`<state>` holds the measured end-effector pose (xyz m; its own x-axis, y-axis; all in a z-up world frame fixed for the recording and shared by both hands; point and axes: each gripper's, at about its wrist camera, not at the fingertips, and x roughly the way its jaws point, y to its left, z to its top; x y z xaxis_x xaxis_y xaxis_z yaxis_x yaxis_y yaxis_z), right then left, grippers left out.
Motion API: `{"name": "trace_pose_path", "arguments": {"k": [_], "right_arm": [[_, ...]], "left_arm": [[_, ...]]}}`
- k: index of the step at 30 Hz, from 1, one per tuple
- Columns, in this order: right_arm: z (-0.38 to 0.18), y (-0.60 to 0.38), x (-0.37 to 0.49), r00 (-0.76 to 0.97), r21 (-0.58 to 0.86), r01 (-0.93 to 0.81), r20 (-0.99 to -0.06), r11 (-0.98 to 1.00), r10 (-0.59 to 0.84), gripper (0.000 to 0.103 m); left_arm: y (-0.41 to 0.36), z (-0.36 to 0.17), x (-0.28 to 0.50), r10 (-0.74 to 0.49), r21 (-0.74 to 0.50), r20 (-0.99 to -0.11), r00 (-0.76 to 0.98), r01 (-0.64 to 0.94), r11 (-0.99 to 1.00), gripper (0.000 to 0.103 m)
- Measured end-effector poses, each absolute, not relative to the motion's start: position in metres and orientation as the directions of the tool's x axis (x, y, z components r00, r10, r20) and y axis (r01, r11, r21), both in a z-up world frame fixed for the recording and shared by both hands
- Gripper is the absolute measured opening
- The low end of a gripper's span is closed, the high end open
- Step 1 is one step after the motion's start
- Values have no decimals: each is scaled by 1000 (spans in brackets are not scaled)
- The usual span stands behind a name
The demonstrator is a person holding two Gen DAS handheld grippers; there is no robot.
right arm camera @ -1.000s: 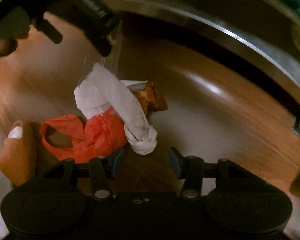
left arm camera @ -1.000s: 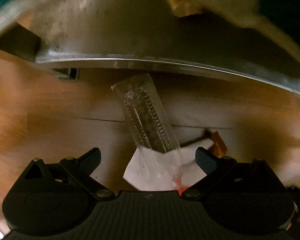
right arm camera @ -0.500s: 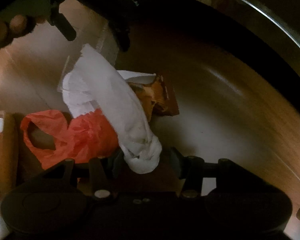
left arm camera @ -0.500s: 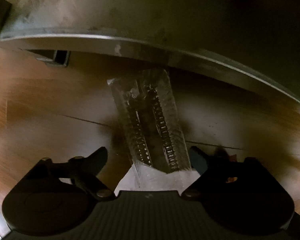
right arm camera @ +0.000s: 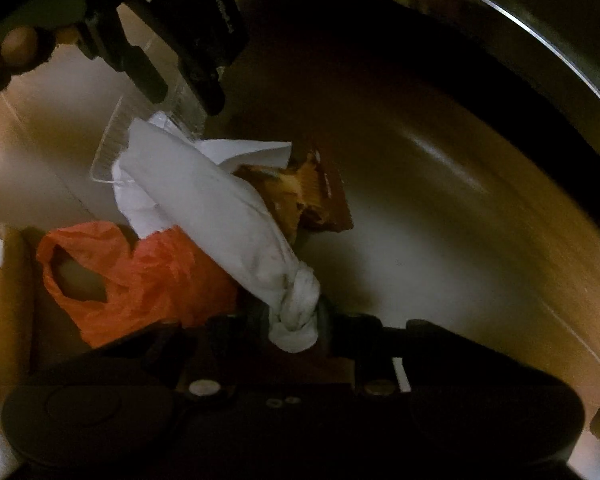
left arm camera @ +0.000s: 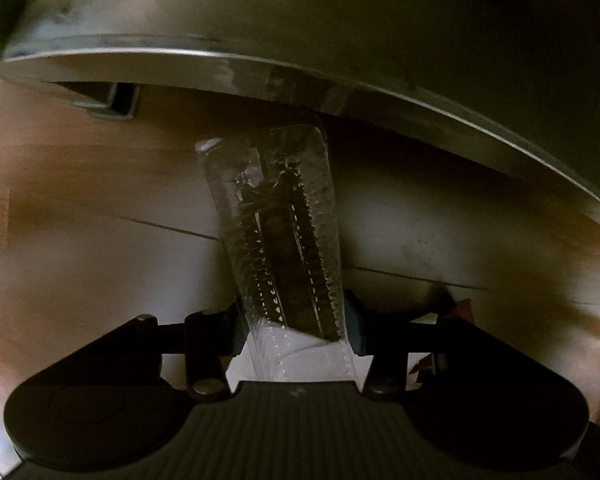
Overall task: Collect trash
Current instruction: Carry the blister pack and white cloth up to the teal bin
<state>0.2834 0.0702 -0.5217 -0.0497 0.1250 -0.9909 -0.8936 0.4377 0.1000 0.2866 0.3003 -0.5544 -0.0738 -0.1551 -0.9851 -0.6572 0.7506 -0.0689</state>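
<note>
- Left tool (left arm camera: 296,322): jaws have just been closing, now narrow on the near end of the clear plastic tray (left arm camera: 276,224), which lies on the wooden floor (left arm camera: 80,248) and runs toward 12 o'clock.
- Right tool (right arm camera: 294,314): jaws have just been closing, now clamped on the knotted end of the white tissue (right arm camera: 204,200).
- Risk: the slick, thin tray may buckle or slip out on lifting.
- Risk: the tissue drapes over the orange bag (right arm camera: 140,276) and brown wrapper (right arm camera: 312,200) (it may drag them or tear).
- Containers: orange bag, mouth open at 9 o'clock, contents hidden; grey bin (left arm camera: 380,40) at 12 o'clock, interior unclear.
</note>
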Motion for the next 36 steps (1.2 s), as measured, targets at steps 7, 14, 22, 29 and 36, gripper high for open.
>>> {"name": "trace_pose_path", "arguments": {"k": [7,14,22,29,36], "right_arm": [[-486,54,288,-41,108,-881,-987,460,154,21],[-420,39,288,-1,106,-857,-979,504,205,21],[-337,16,278,30,124,-816,-966,564,255,21],[-247,-16,262,85,161,-774,-932,612,354,21],[-161,-60,237,189,141,-760,-886,634,424,21]], "left_arm": [[301,-523,269,-133,-41,-985,-113,-592,805,46],[279,-469,251,-112,-24,-983,-146,-503,864,46],[250,-372,235,-95,-52,-992,-78,-439,897,46],[219,-274,224,-67,-85,-996,58,-396,914,46],[177,-173,211,-46,-114,-978,202,-340,933,46]]}}
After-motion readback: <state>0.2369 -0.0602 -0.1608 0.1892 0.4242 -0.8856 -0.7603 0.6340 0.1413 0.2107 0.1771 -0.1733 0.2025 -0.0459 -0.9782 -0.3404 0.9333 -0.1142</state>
